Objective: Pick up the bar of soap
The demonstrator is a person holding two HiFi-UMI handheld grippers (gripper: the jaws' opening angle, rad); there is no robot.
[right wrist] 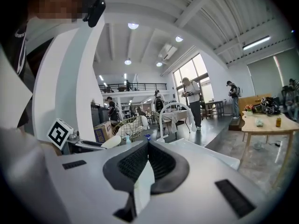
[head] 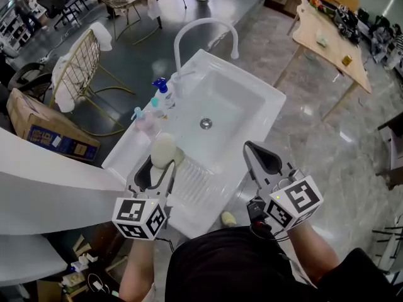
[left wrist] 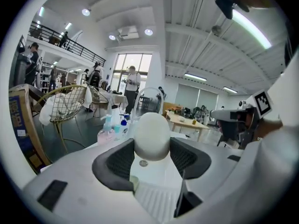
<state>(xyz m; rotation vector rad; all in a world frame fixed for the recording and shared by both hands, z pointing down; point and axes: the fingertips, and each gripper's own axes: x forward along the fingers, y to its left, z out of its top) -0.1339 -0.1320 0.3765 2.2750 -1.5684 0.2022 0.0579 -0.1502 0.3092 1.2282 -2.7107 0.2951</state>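
My left tongs (left wrist: 152, 147) pinch smooth white oval soap bar (left wrist: 152, 132), frame middle, across its sides. I guess light, hard, slippery. My right tongs (right wrist: 146, 157) pressed together, empty.

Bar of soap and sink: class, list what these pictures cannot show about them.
- Sides of the bar of soap: left gripper view, covered by left claw pads.
- Labels on the pump bottles: head view, too small.
- Near corner of the sink: head view, behind the person's torso.
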